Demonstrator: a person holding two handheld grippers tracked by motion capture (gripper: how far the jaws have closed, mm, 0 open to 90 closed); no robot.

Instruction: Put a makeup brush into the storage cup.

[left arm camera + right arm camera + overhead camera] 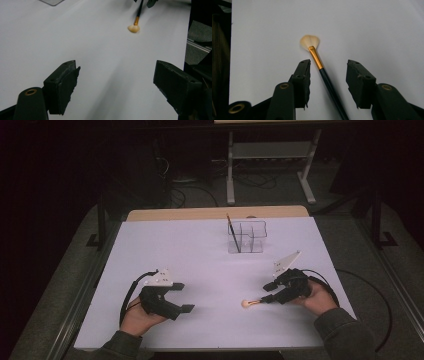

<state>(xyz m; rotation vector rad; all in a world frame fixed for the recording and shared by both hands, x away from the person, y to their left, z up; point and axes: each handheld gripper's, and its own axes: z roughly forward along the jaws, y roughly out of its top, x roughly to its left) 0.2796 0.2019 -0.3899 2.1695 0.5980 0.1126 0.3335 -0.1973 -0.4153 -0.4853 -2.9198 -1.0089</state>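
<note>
At lower right of the high view, the right gripper (268, 292) straddles a black-handled, gold-ferruled fan brush (319, 63) on the white counter (200, 250), jaws half open, untouching; the left gripper (184, 296) gapes wide, empty.

Black left gripper (187, 308) and right gripper (268, 292) carry grey three-cornered plates, trailing black cables; sleeves look dark olive.

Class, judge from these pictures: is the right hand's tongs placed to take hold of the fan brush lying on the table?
Probably yes. The right tongs already straddle the brush handle, jaws apart on either side without pressing it. Nothing lies between them on the white table.
</note>
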